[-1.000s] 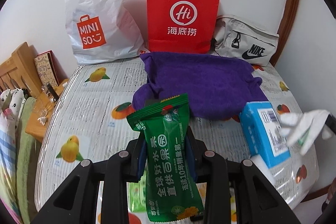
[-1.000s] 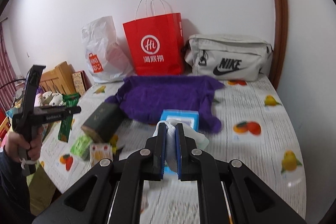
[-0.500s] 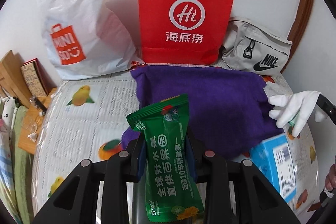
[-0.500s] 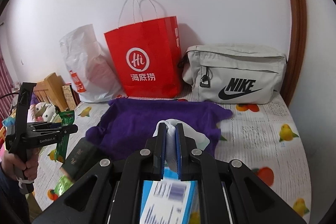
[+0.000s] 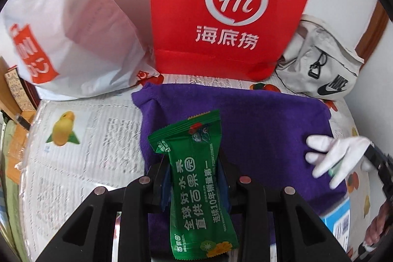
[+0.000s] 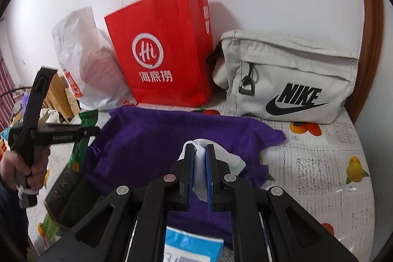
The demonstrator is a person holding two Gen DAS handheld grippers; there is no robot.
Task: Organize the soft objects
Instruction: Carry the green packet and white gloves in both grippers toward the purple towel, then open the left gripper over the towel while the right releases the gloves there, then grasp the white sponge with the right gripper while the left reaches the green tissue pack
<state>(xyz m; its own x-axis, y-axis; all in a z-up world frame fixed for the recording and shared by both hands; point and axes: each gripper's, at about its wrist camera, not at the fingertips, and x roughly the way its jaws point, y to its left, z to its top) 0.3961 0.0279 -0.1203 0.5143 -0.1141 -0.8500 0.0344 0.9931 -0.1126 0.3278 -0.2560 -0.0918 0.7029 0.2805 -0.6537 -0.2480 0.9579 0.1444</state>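
Both tools loaded, both in the air over the purple cloth (image 5: 258, 139).

Left gripper (image 5: 194, 178): fingers closed on the green packet (image 5: 199, 186), clamped around its middle. The packet stands nearly upright at lower centre of the left view, its top seal leaning to upper right. In the right view the same tool sits at far left, held level by the left hand (image 6: 27, 171), with the packet hanging below the fingers.

Right gripper (image 6: 197, 171): fingers narrow, pinching the white glove (image 6: 200, 161) at lower centre of the right view. In the left view the glove fingers dangle loose at right, over the cloth's edge.

Red bag (image 6: 162, 60) stands upright at upper centre against the wall, white bag (image 6: 83, 65) to its left, grey pouch (image 6: 287, 80) to its right. Blue box (image 6: 191, 247) lies at the bottom edge, just under the right tool.

Risks, as judged:
- The packet is slick film; a mid-body clamp may let it slide or swing as the tool tilts toward a bag.
- The glove is held by a small fold; its limp fingers could snag on a bag rim or slip out.
- The red bag is light paper. A nudge from either tool could tip it, or its mouth could be missed.
- The two tools are close over the cloth and could collide if both move to the same bag.
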